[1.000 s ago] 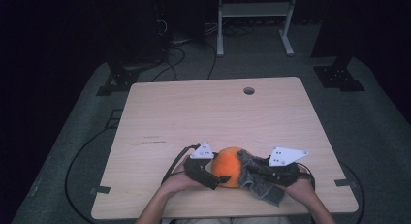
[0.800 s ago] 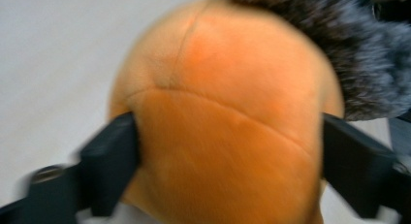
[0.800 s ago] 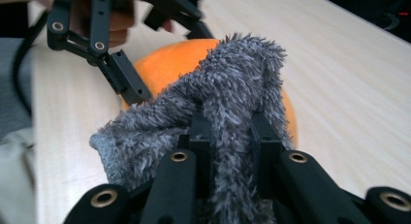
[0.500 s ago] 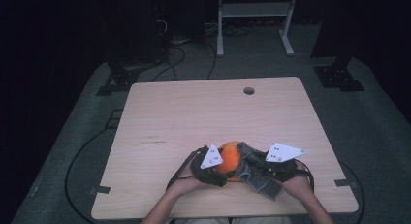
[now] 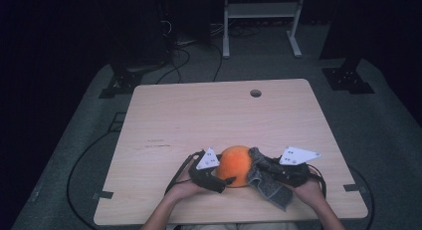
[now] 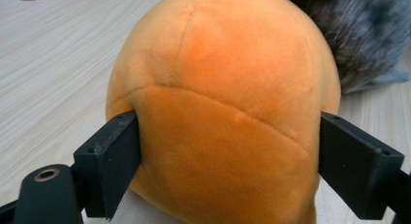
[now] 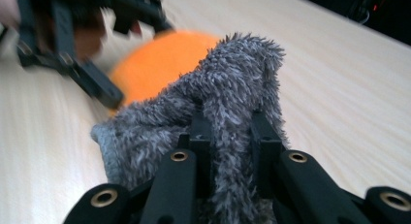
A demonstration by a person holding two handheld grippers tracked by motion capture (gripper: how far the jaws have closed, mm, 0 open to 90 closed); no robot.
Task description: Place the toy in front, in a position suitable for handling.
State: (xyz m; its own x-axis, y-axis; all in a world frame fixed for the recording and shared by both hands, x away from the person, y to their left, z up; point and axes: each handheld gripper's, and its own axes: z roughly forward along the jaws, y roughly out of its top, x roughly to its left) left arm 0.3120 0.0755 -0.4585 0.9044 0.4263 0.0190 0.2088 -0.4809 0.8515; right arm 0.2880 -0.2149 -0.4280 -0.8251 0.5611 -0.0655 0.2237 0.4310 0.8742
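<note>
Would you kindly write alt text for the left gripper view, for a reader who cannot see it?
A round orange plush ball sits between the two black jaws of the left claw, which flank its sides; the jaws have just been opening. It rests on a light wooden table, with grey fuzzy fabric behind it at upper right.

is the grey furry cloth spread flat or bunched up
Bunched up: the grey furry cloth rises in a fold pinched in the right gripper, beside the orange ball.
</note>
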